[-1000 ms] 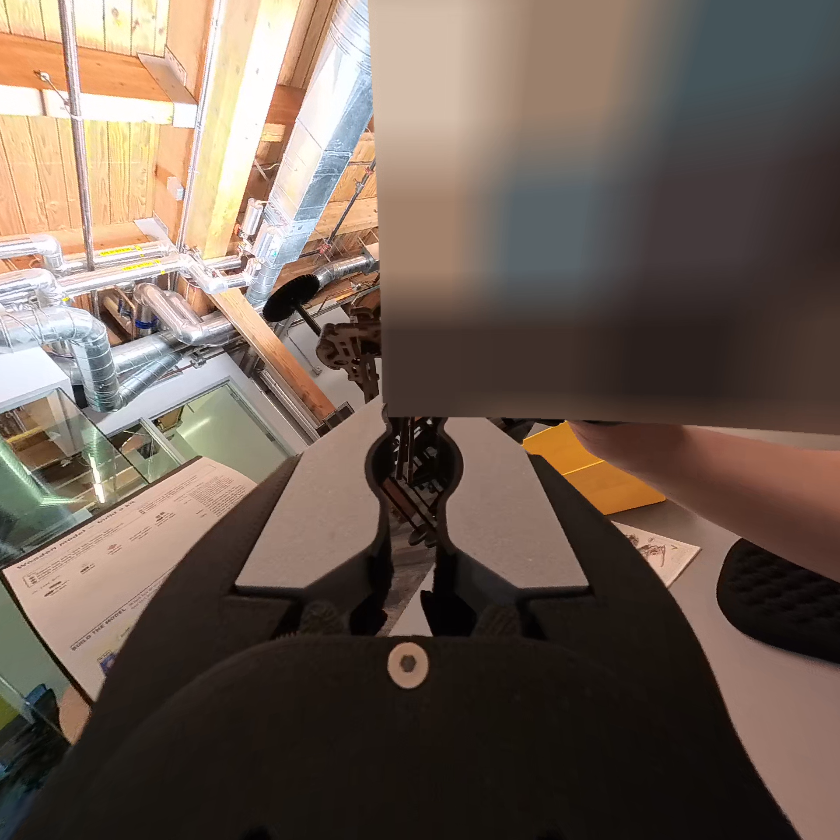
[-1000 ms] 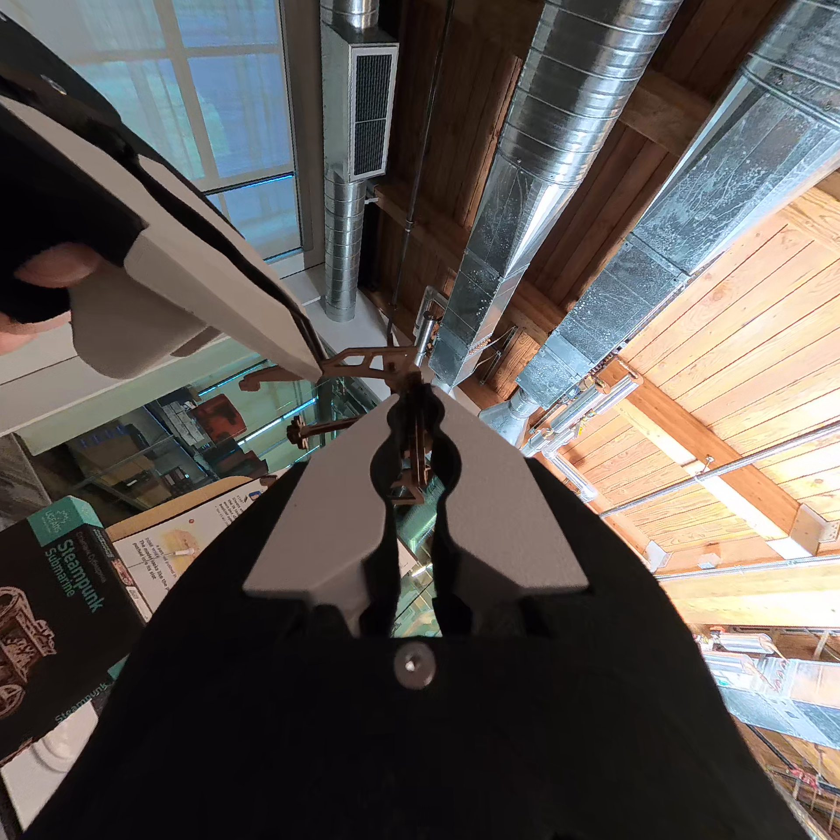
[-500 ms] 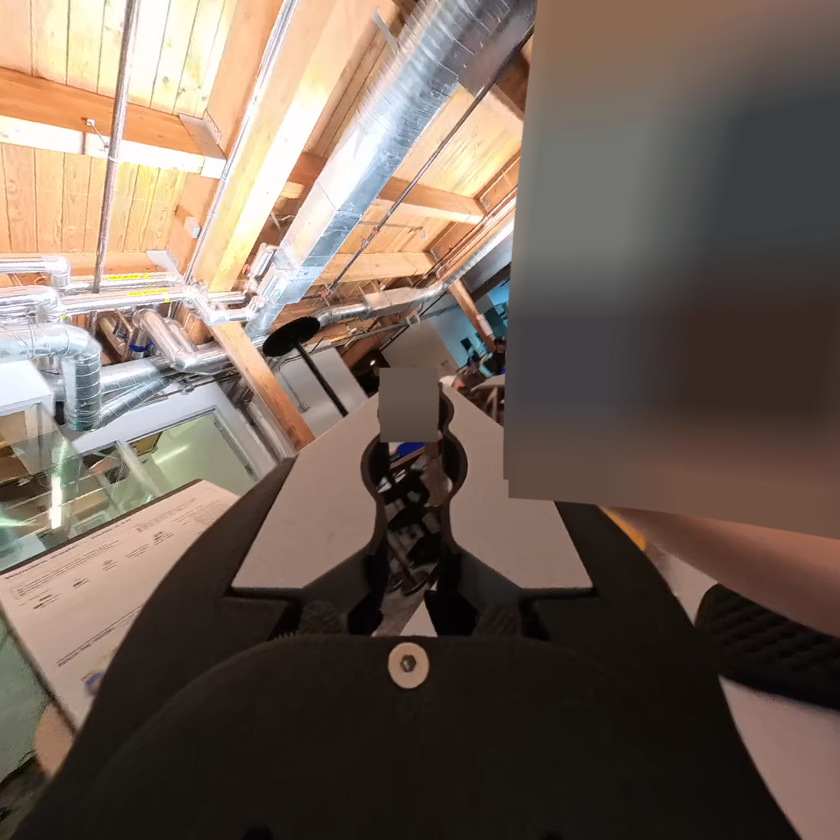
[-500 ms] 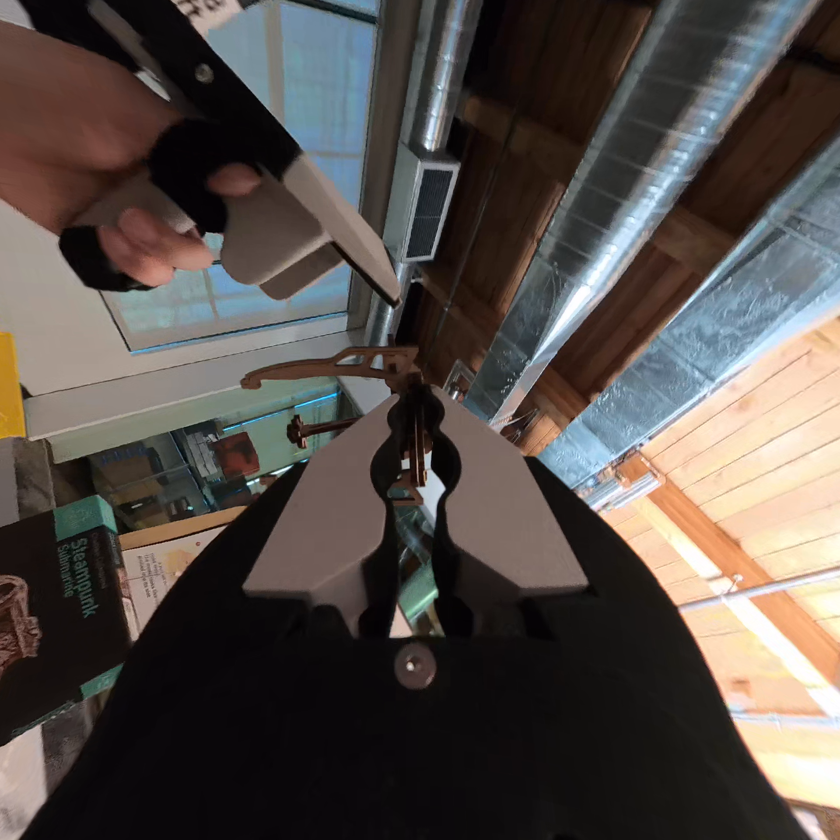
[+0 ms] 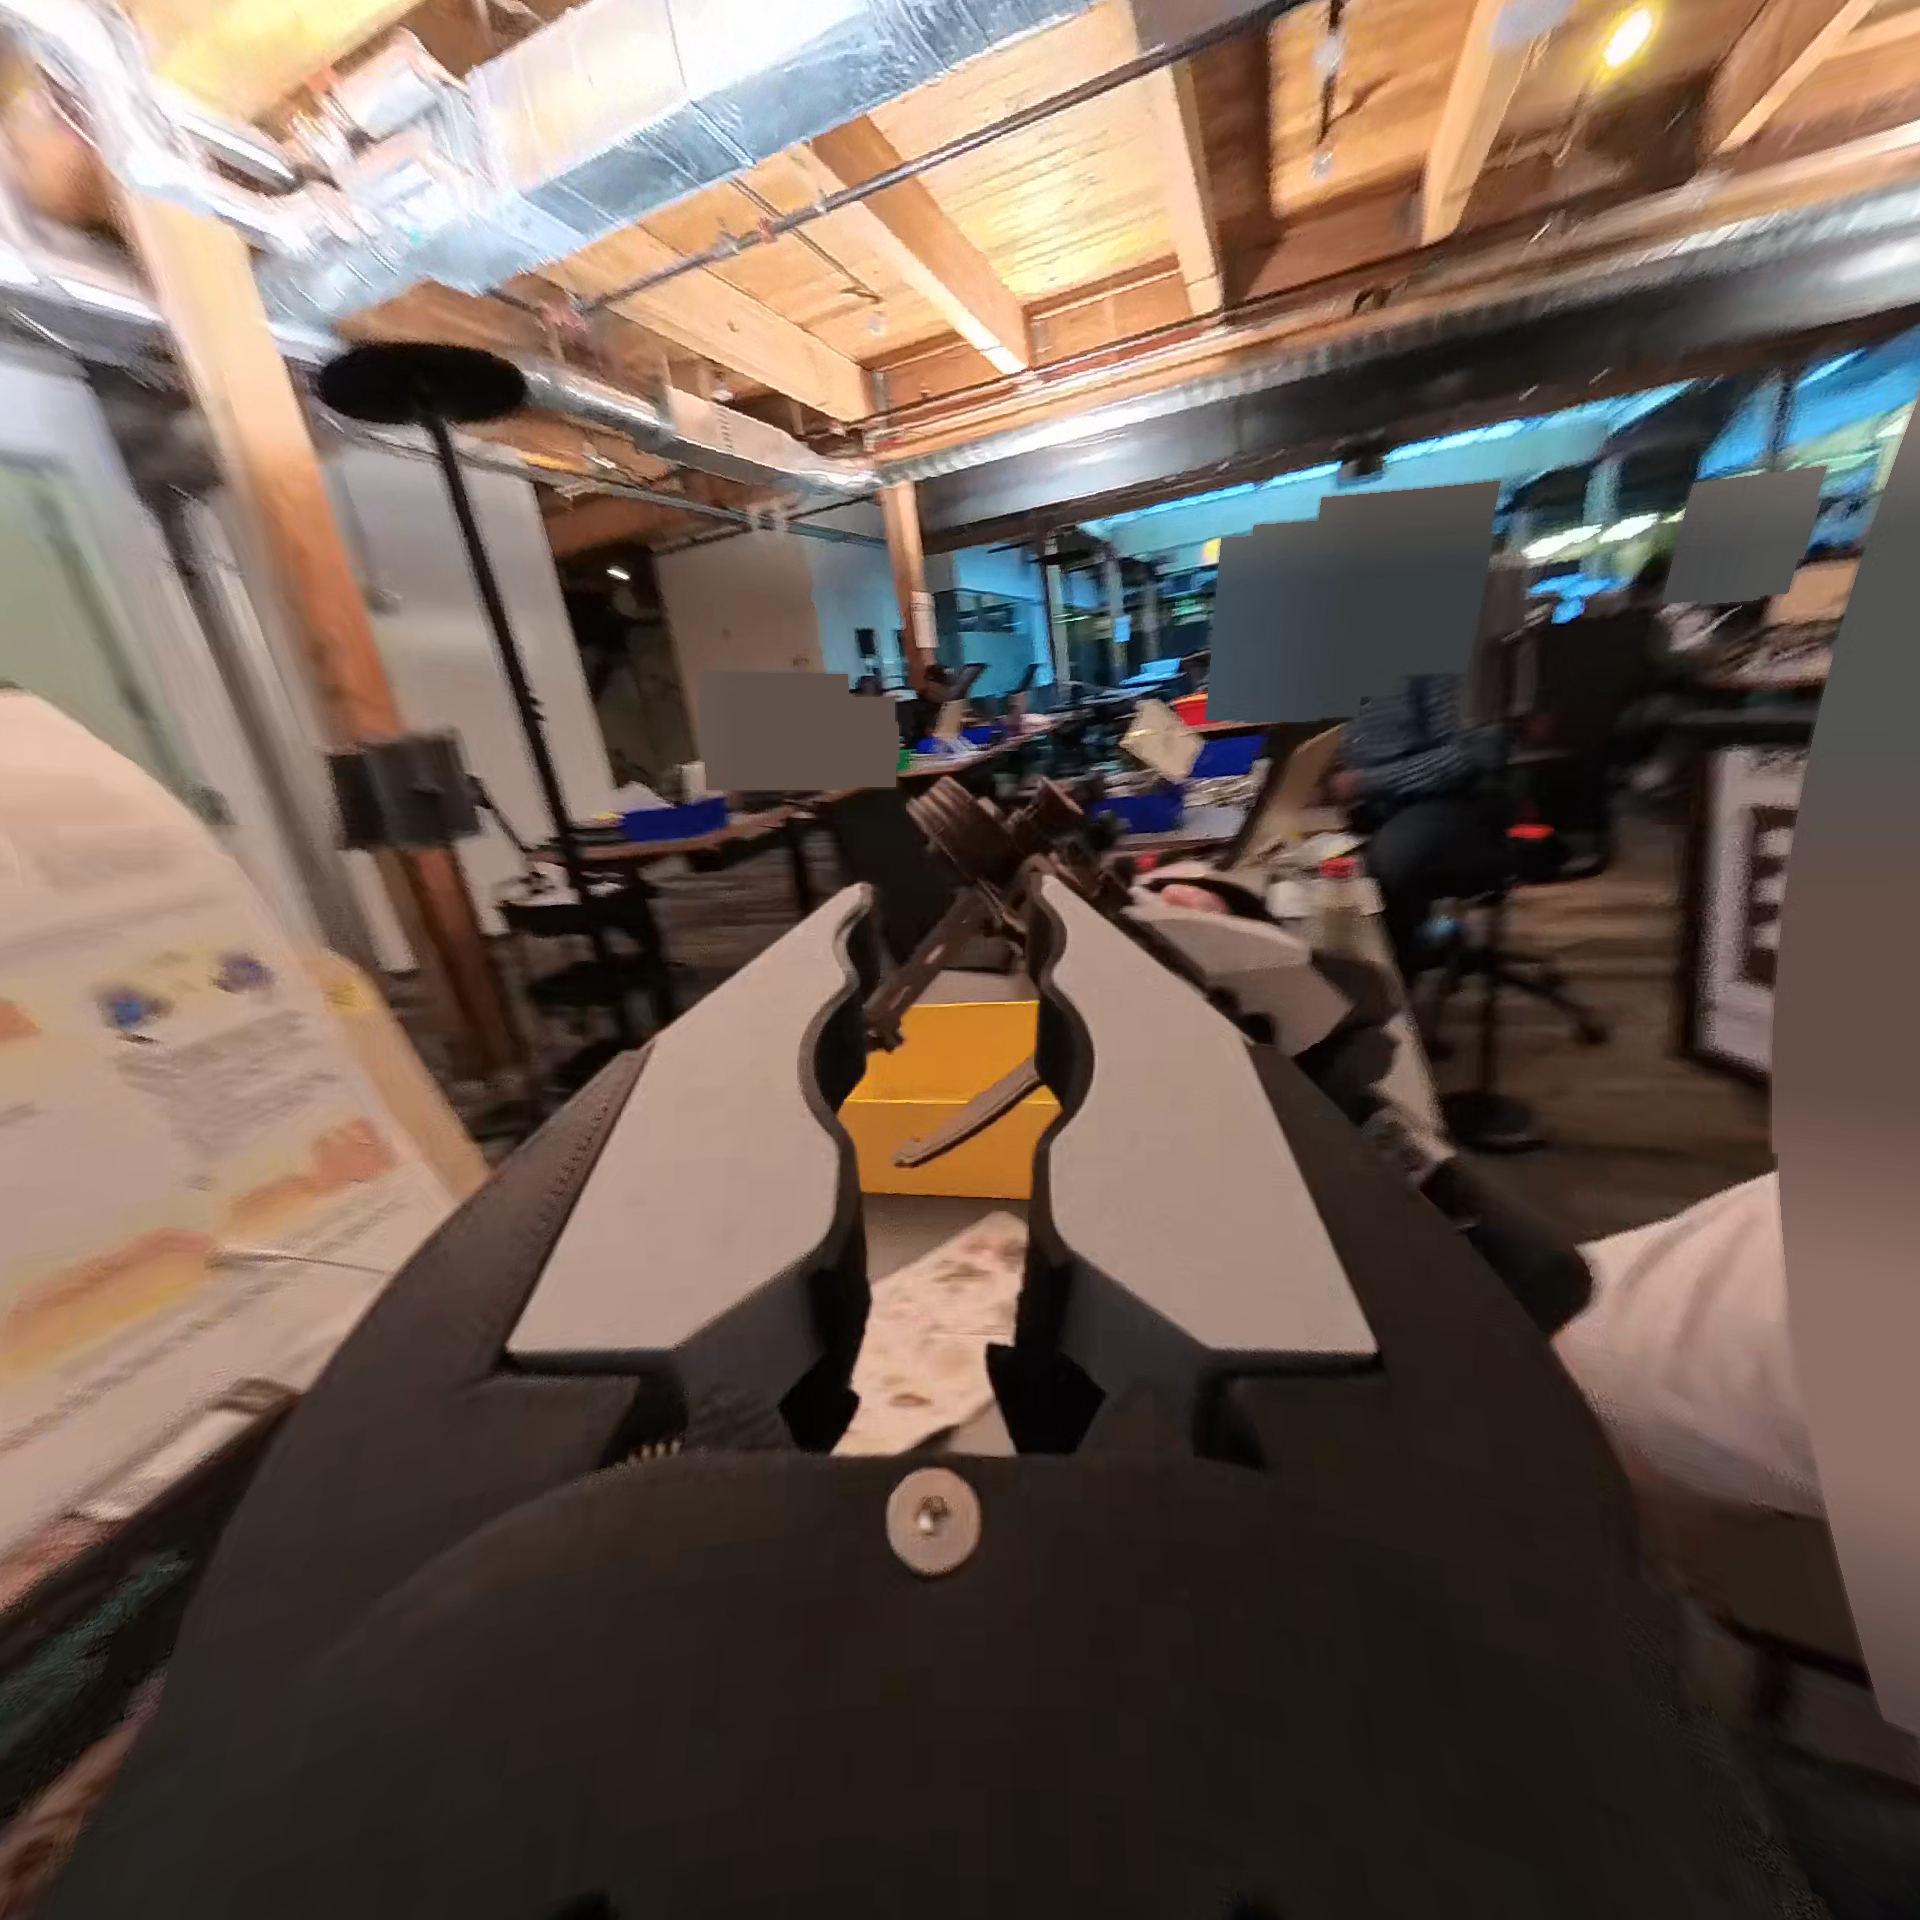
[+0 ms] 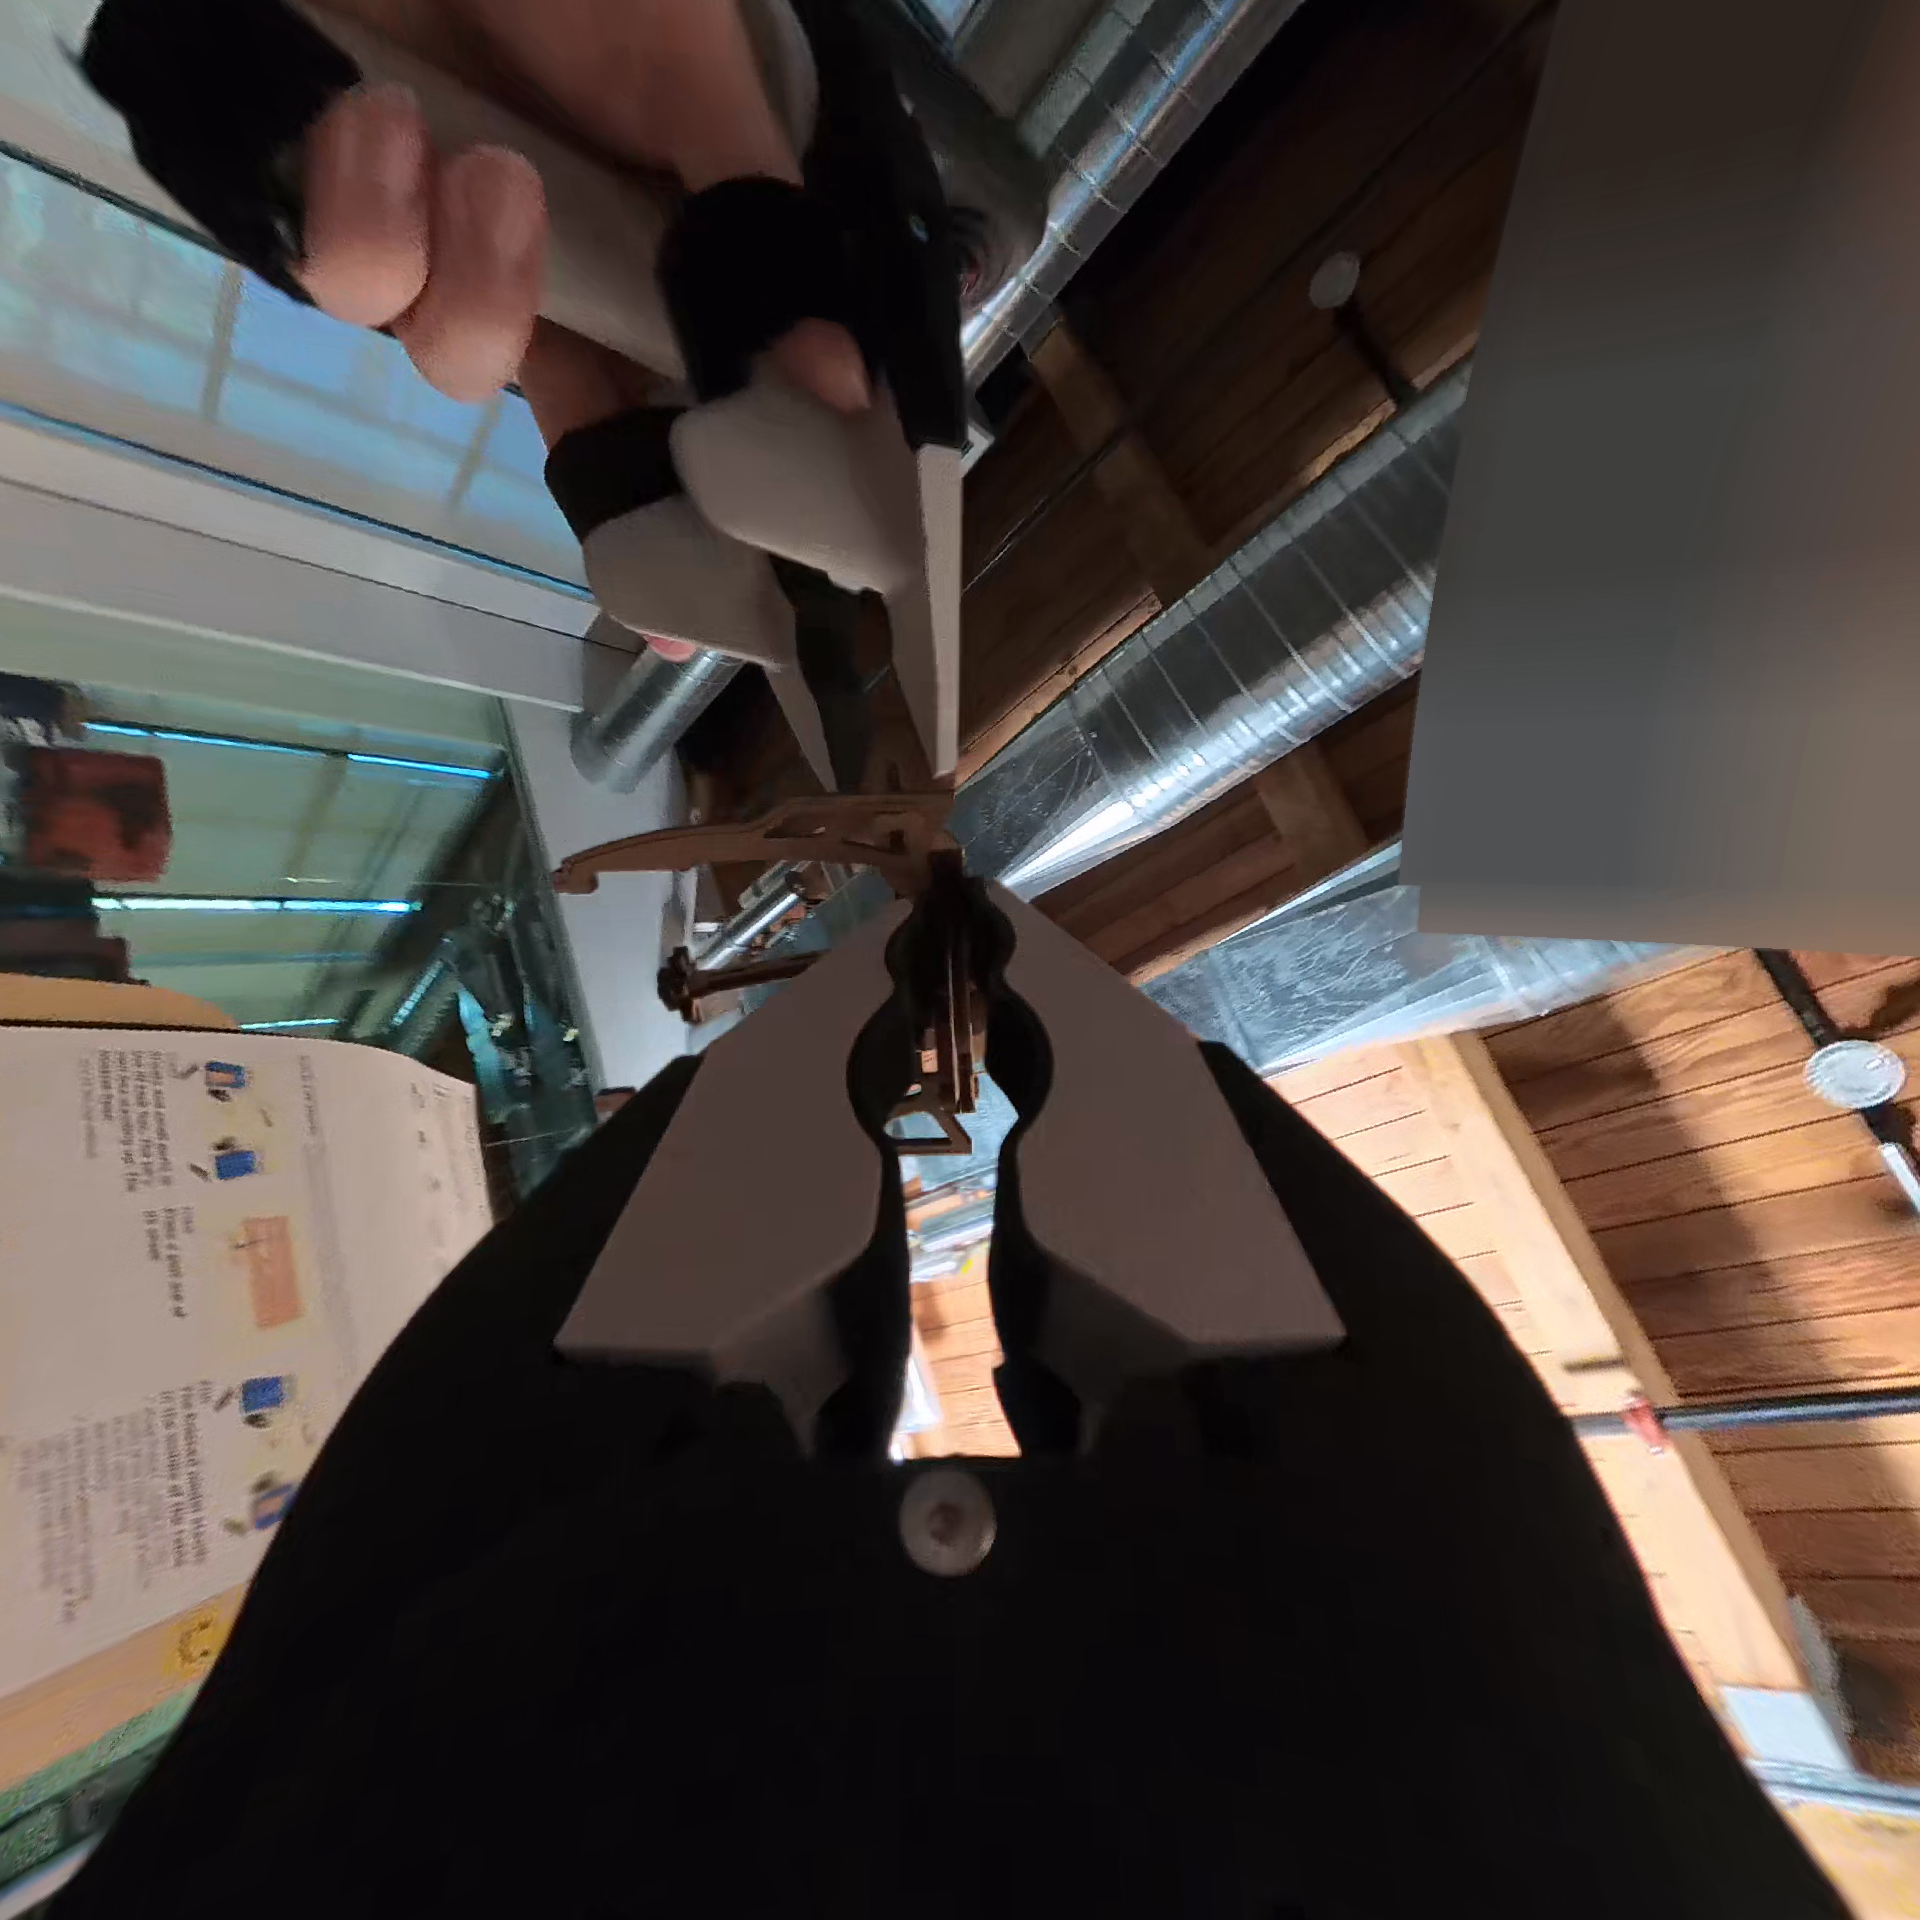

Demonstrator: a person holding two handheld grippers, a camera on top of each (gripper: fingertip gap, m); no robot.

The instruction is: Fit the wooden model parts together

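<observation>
Left gripper (image 5: 951, 920) is now parted, empty; 1 s ago it was clamped on the model (image 6: 940, 1023). Model is pinched in right gripper (image 6: 951, 914), strut toward 9 o'clock. Left tips are seen at 12 o'clock, beside it. Likely a regrip.

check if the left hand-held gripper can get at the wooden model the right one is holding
Probably yes. The left hand-held gripper is open, the wooden model sits right at its fingertips, and nothing lies between. The right hand-held gripper clamps another part of it.
</observation>
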